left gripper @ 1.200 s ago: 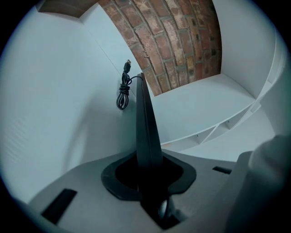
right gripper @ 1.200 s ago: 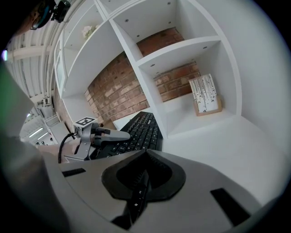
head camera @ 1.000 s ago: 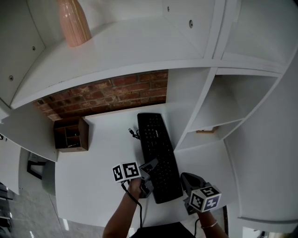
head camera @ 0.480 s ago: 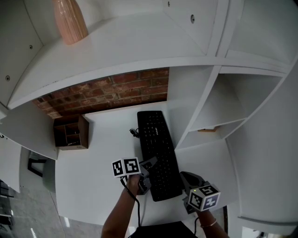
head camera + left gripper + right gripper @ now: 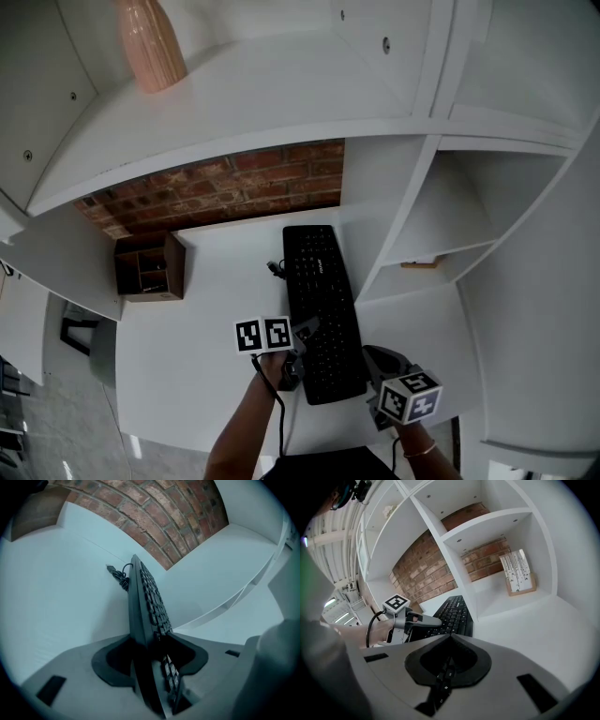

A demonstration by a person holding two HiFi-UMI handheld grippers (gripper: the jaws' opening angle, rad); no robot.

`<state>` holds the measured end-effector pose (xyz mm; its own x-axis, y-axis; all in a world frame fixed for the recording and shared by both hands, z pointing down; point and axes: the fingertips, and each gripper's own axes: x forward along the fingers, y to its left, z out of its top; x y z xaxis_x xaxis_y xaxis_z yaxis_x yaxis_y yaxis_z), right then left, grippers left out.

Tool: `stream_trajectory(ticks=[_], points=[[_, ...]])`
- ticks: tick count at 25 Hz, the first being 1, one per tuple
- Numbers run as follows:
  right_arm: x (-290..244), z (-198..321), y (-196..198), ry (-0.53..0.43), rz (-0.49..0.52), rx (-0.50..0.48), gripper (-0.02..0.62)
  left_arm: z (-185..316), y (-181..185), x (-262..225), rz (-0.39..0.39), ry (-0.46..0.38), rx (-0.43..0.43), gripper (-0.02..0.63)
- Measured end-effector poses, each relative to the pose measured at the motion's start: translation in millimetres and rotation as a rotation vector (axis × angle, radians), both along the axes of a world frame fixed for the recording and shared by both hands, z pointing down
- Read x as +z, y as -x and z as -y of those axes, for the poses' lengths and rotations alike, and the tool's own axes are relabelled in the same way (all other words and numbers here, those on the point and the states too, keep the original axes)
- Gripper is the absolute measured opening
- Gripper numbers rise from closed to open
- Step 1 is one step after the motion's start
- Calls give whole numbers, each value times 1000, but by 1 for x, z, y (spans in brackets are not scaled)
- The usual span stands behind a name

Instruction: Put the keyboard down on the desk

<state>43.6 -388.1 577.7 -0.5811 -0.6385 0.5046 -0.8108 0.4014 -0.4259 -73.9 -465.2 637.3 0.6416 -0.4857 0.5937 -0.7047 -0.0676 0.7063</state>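
Below the brick wall (image 5: 225,187) the keyboard (image 5: 323,309) lies flat on the worktop (image 5: 206,319). Now the left gripper (image 5: 151,644) has just been opening, jaws loose around its edge; the right gripper (image 5: 449,641) seems clamped on the near end, so only that release looks left.

**Cropped, blurred and unreadable bits**
Head view: the vase (image 5: 150,42) at 11 o'clock is cut by the top edge, and the organiser's (image 5: 150,270) contents at 9 o'clock are too small to tell. Between the jaws of the left gripper (image 5: 151,644), which have just been opening, the keyboard's (image 5: 143,602) near end blurs out. The right gripper (image 5: 449,639) hides all but a sliver of corner keys. Print on the card (image 5: 518,571) at 2 o'clock is unreadable.
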Motion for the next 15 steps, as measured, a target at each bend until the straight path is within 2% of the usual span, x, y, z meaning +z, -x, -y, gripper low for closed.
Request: stream_trajectory(ticks=[4, 13, 15], points=[[-3, -1, 0, -5, 3, 1, 5, 0, 3, -1, 75, -19, 12, 221], [-9, -4, -4, -22, 1, 6, 5, -3, 7, -4, 122, -32, -41, 235], [-11, -5, -5, -32, 0, 7, 5, -3, 11, -6, 153, -44, -53, 238]])
